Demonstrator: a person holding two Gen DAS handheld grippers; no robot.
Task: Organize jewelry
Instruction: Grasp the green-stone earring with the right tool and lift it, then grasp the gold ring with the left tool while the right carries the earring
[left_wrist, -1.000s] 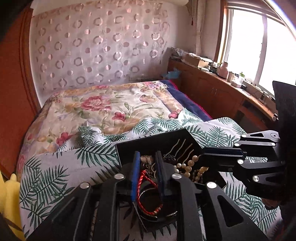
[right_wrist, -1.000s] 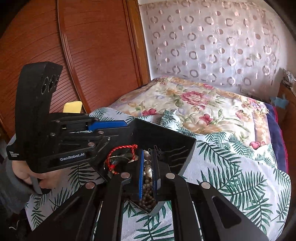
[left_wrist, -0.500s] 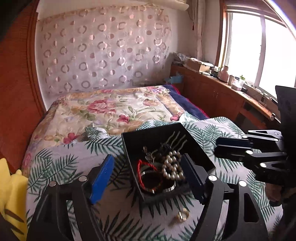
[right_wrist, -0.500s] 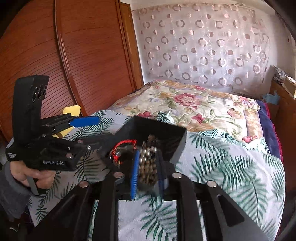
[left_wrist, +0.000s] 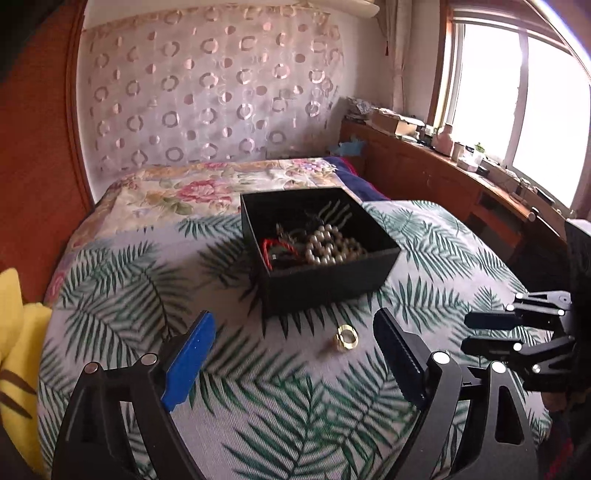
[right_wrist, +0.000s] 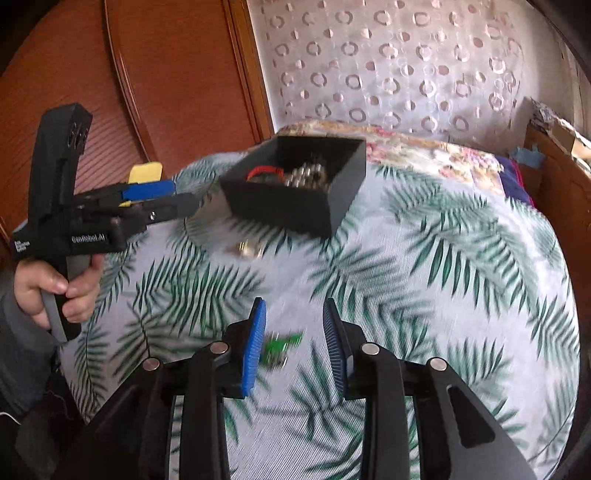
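A black box (left_wrist: 325, 254) sits on the palm-leaf bedspread (left_wrist: 280, 406), holding a pearl strand (left_wrist: 332, 247) and a red cord bracelet (left_wrist: 275, 249); the darker pieces tangled behind them are hard to tell apart. Just in front of the box, on the cloth, lies a gold ring (left_wrist: 346, 338), which shows only as a blur in the right wrist view. A small green piece (right_wrist: 280, 349) lies between the right gripper's fingers, too smeared to identify. The left gripper (left_wrist: 295, 354) is spread wide and holds nothing. The right gripper (right_wrist: 293, 343) is partly open, also with nothing in it. A yellow cushion (left_wrist: 14, 354) is cut off at the left edge.
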